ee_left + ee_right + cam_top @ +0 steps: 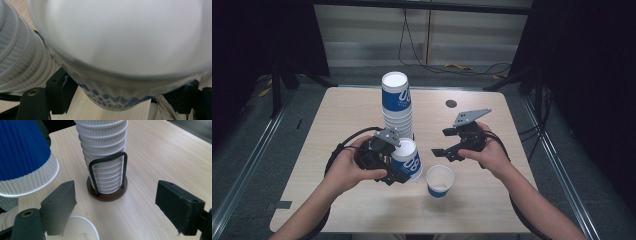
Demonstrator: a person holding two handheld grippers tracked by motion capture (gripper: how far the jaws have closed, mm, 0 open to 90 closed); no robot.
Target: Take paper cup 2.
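My left gripper [393, 167] is shut on a blue and white paper cup [407, 159], held tipped just above the table in front of the stack. In the left gripper view that cup [120, 45] is very close, with a black jaw on each side. A tall stack of the same cups [397, 107] stands upside down in a wire holder on a round wooden base [107, 192]. My right gripper [443, 142] hangs open to the right of the stack, with nothing between its jaws. A single cup [440, 181] stands mouth up near the front, below the right gripper.
The light wooden table [492, 200] has a small dark round spot [451, 103] at the back right. Beyond the table's far edge, cables lie on the floor. Dark curtains hang at both sides.
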